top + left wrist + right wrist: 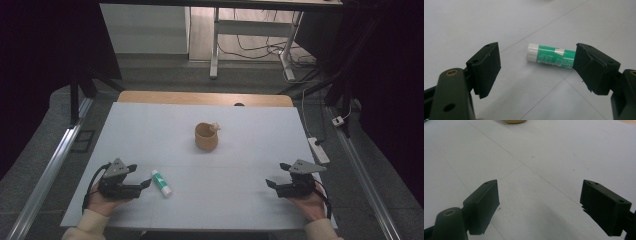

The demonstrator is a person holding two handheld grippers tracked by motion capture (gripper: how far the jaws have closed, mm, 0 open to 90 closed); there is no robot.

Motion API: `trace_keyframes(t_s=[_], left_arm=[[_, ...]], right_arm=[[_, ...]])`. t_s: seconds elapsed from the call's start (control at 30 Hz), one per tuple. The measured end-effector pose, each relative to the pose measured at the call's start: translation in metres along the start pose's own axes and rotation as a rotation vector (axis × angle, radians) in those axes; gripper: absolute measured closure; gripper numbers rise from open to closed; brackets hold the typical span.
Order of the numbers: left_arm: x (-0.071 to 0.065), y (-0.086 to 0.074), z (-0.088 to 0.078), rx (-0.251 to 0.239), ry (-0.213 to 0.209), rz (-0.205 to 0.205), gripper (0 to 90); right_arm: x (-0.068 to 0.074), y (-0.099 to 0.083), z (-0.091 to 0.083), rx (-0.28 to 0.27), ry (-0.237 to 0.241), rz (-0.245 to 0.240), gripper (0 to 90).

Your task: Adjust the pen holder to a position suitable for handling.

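Nearest to me, two sleeved forearms come in over the table's near edge, cut off at the cuffs. Each hand holds a black gripper low over the white table (210, 200). On the left gripper (141, 176) the jaws stand wide apart, pointing at a green glue stick (161, 182) that lies flat just beside them, white cap toward the far side. From the left gripper view, one jaw covers the stick's far end, and its label print is too small to read. Well apart, the right gripper (278, 175) is likewise spread open above bare surface. Farther back stands a tan cup (205, 137); something pale sits at its rim, hard to make out.
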State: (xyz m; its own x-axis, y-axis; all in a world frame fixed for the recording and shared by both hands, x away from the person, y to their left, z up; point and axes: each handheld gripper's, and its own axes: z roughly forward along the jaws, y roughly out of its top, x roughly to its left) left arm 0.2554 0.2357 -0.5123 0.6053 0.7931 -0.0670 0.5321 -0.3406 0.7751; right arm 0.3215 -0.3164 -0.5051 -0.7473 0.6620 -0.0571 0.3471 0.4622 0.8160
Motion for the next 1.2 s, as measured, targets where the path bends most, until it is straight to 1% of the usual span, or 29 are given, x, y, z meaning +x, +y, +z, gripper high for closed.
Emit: trace_keyframes(t_s=[0.23, 0.33, 0.4, 0.5, 0.57, 0.6, 0.67, 0.7, 0.77, 0.83, 0.87, 0.9, 0.93, 1.0, 1.03, 1.07, 1.2], left_arm=[[-0.001, 0.005, -0.003, -0.006, 0.009, 0.001, 22.8], [-0.002, 0.009, -0.005, -0.017, 0.011, 0.001, 23.1], [-0.003, 0.016, -0.006, -0.03, 0.004, -0.011, 23.2], [-0.004, 0.02, -0.005, -0.032, 0.0, -0.014, 23.3], [-0.005, 0.024, -0.003, -0.028, -0.004, -0.013, 23.4], [-0.005, 0.028, -0.001, -0.015, -0.003, -0.007, 23.4], [-0.006, 0.032, 0.002, -0.01, -0.005, -0.001, 23.4], [-0.006, 0.032, 0.002, -0.01, -0.005, -0.001, 23.4], [-0.006, 0.04, 0.005, -0.008, -0.013, 0.004, 23.4], [-0.007, 0.042, 0.007, -0.008, -0.013, 0.005, 23.5], [-0.007, 0.047, 0.009, -0.007, -0.015, 0.014, 23.4], [-0.007, 0.047, 0.009, -0.007, -0.015, 0.014, 23.4], [-0.008, 0.052, 0.012, -0.006, -0.019, 0.019, 23.5], [-0.008, 0.054, 0.013, -0.006, -0.022, 0.022, 23.5], [-0.009, 0.058, 0.015, -0.003, -0.025, 0.028, 23.5], [-0.009, 0.058, 0.015, -0.003, -0.025, 0.028, 23.5], [-0.008, 0.068, 0.021, 0.006, -0.029, 0.038, 23.5]], right_arm=[[0.0, -0.001, 0.001, 0.004, -0.009, 0.004, 15.5], [-0.001, 0.0, 0.001, 0.002, -0.012, 0.007, 15.5], [-0.001, 0.0, 0.0, 0.001, -0.012, 0.008, 15.5], [-0.001, 0.0, -0.001, 0.001, -0.018, 0.006, 15.5], [-0.001, -0.001, -0.001, -0.001, -0.018, 0.01, 15.5], [-0.001, -0.001, 0.0, -0.001, -0.016, 0.01, 15.6], [-0.001, -0.001, 0.0, -0.002, -0.014, 0.009, 15.6], [-0.001, -0.001, 0.0, -0.003, -0.013, 0.01, 15.6], [-0.002, -0.001, -0.001, 0.0, -0.013, 0.009, 15.6], [-0.002, -0.002, 0.0, 0.001, -0.012, 0.007, 15.6], [-0.001, -0.002, 0.0, -0.002, -0.011, 0.007, 15.6], [-0.001, -0.002, 0.0, -0.002, -0.011, 0.007, 15.6], [-0.001, -0.002, -0.001, -0.006, -0.015, 0.008, 15.6], [-0.001, -0.001, -0.001, -0.006, -0.018, 0.008, 15.6], [-0.001, -0.001, -0.001, -0.007, -0.018, 0.009, 15.6], [-0.001, -0.001, -0.001, -0.009, -0.018, 0.011, 15.6], [-0.002, -0.002, -0.002, -0.009, -0.018, 0.014, 15.6]])
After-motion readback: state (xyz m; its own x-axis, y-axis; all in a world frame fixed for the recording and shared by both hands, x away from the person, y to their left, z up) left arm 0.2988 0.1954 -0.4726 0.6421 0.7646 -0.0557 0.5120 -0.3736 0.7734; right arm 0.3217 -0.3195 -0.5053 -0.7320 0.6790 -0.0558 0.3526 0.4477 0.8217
